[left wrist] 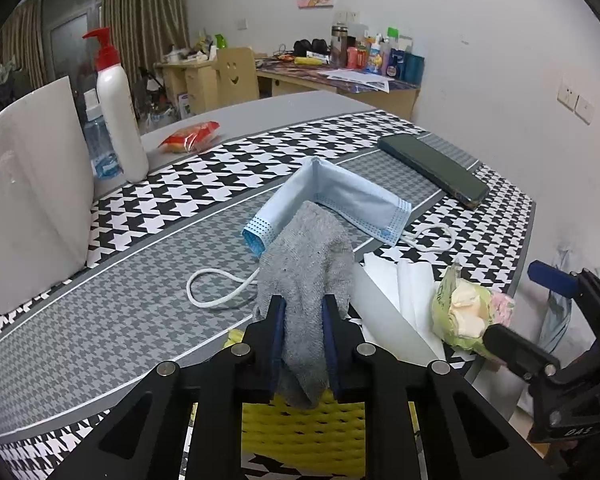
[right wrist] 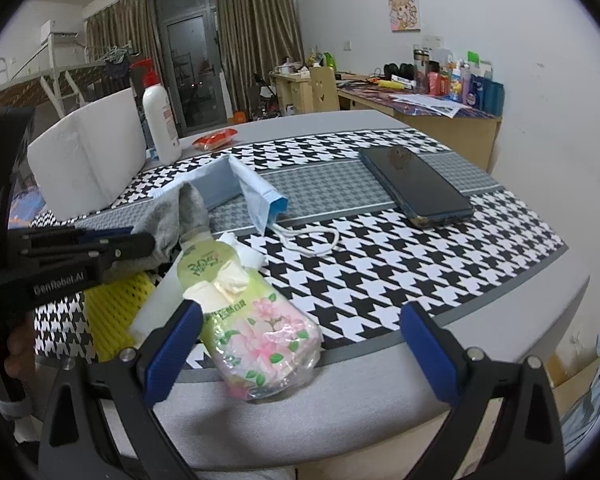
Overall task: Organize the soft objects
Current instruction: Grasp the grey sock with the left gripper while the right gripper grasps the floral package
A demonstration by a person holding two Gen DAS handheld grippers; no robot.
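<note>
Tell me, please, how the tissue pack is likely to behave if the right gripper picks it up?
The tissue pack looks soft and crinkly, so it would probably squash between the open right gripper. Its glossy film may be slippery. Part of it overhangs the table edge, so a nudge might tip it off.

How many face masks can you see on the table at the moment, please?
1. A blue face mask lies folded mid-table on the grey houndstooth strip, between the phone and the white pump bottle. The gray sock covers its near corner, so nothing more can be confirmed underneath.
</note>
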